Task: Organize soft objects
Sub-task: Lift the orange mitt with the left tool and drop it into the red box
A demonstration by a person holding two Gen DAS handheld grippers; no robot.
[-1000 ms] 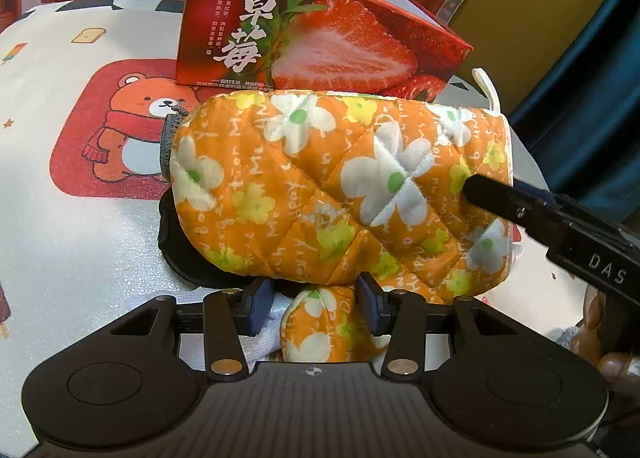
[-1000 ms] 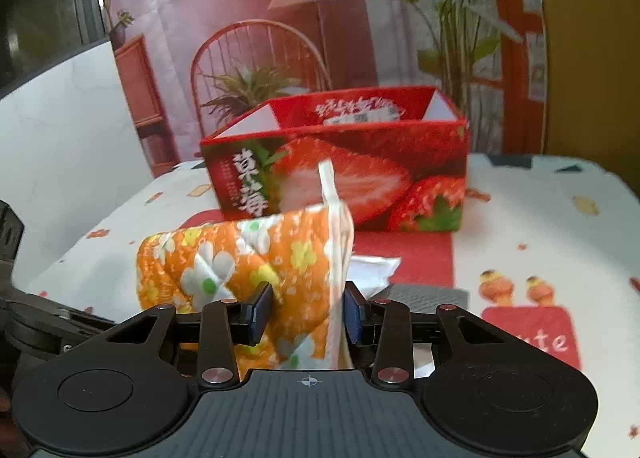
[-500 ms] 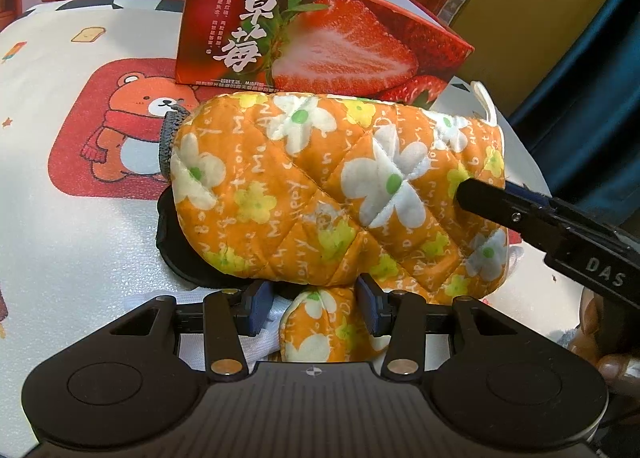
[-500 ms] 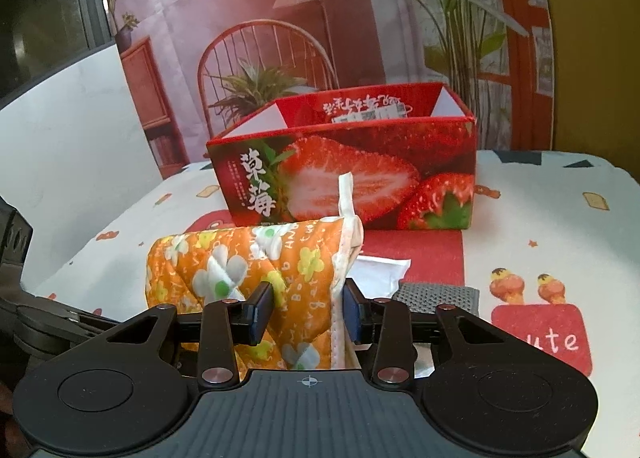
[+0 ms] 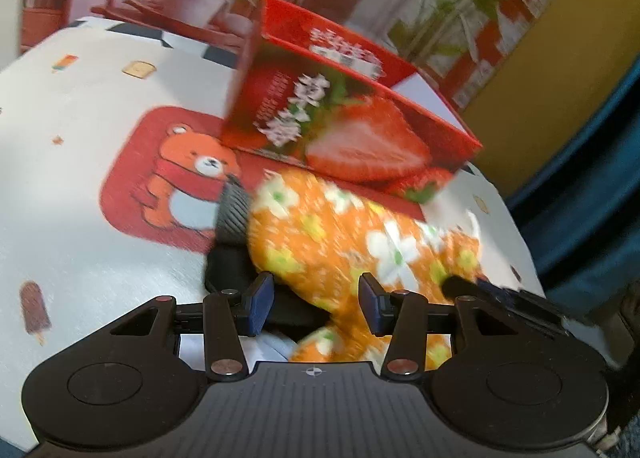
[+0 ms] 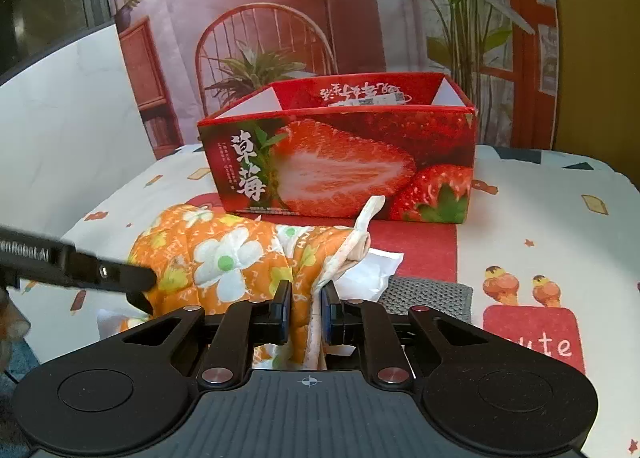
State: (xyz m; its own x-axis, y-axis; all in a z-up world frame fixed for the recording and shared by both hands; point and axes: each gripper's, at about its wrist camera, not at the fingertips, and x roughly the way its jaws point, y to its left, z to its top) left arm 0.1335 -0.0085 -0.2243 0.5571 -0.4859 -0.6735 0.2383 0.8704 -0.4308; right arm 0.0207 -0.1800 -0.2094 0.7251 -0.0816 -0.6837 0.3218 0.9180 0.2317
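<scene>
Orange quilted oven mitt with white and yellow flowers (image 6: 224, 258) lies on the bench (image 6: 540, 217), just in front of the red strawberry-print cardboard box (image 6: 340, 165), open at the top. Cuff end with its cream hanging loop (image 6: 370, 213) points toward the right wrist camera.

Right tongs (image 6: 306, 312) are clamped on the mitt's cuff edge; fabric bunched between the blue pads (image 6: 285, 308), pads pressing it.

Left tongs (image 5: 316, 304) stand apart, about half open. The mitt's thumb lobe sits between the pads (image 5: 260, 304), not touching either one. Left view is motion-blurred, so fine contact is hard to read.

Under and beside the mitt: a black soft item (image 5: 228, 272), a grey ribbed knit piece (image 5: 232, 213), a white crumpled cloth (image 6: 372, 270), a grey knitted square (image 6: 430, 294) right of the right tongs.

Bench cover is white with cartoon prints, including a red panel with an orange bear (image 5: 192, 173). Backdrop (image 6: 320, 17) shows a printed chair, lamp and plants.
</scene>
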